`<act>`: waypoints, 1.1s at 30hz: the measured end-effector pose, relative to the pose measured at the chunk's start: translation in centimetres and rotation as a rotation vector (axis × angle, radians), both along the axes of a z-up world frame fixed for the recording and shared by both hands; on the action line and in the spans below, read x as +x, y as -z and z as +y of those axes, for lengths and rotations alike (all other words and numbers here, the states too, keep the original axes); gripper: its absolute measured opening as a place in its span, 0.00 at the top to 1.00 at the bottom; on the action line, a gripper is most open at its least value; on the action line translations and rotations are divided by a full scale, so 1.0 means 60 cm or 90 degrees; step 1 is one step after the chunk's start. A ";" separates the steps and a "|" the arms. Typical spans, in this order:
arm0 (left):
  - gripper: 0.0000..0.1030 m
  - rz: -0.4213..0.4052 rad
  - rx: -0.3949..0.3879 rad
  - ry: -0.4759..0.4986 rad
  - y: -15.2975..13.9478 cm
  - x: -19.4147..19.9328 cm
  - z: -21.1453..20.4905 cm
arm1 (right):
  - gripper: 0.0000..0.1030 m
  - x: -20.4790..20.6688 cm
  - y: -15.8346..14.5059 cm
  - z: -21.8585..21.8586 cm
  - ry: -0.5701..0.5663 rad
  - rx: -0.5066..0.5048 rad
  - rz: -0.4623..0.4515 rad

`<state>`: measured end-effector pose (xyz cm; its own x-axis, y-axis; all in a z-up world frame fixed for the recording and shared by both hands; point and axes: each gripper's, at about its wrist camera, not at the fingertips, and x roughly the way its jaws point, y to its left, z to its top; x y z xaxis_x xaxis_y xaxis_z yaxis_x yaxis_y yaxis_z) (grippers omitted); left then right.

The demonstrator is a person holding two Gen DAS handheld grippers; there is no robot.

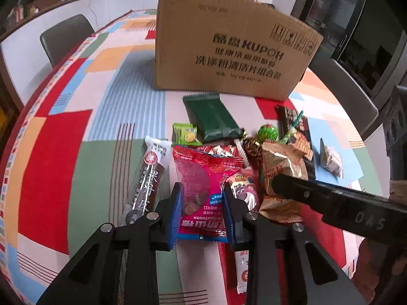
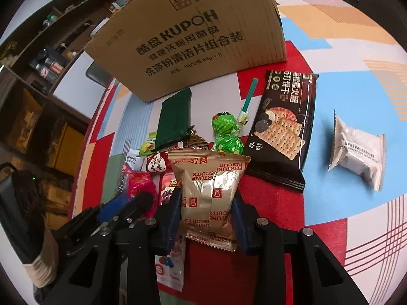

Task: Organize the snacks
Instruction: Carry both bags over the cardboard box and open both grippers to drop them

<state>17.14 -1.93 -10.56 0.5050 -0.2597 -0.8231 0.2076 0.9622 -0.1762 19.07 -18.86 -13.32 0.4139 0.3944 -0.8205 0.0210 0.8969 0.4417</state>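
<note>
A heap of snacks lies on the patterned tablecloth in front of a cardboard box (image 1: 229, 43), which also shows in the right wrist view (image 2: 193, 33). My left gripper (image 1: 203, 200) is shut on a pink-red hawthorn snack packet (image 1: 201, 178). My right gripper (image 2: 207, 211) is shut on a gold fortune biscuits packet (image 2: 208, 190), which shows in the left wrist view too (image 1: 282, 170). Around them lie a green bar packet (image 1: 211, 117), a brown stick packet (image 1: 150, 178), a black cracker packet (image 2: 285, 127), a green lollipop (image 2: 226, 132) and a silver pastry packet (image 2: 358, 150).
A small lime candy packet (image 1: 187, 133) and several small sweets lie in the heap. Dark chairs (image 1: 66, 38) stand around the table. A shelf unit (image 2: 38, 63) is at the left behind the table. The right gripper's arm (image 1: 330, 203) crosses the left wrist view.
</note>
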 end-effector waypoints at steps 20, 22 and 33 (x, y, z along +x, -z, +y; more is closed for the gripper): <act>0.71 -0.135 -0.002 -0.006 -0.120 -0.012 -0.001 | 0.65 -0.023 -0.094 -0.009 -0.029 -0.062 -0.134; 0.71 -0.152 -0.007 -0.004 -0.136 -0.007 -0.003 | 0.65 -0.018 -0.107 -0.013 -0.029 -0.060 -0.148; 0.71 -0.254 -0.016 0.012 -0.230 0.034 -0.018 | 0.65 0.024 -0.205 -0.034 -0.010 -0.067 -0.257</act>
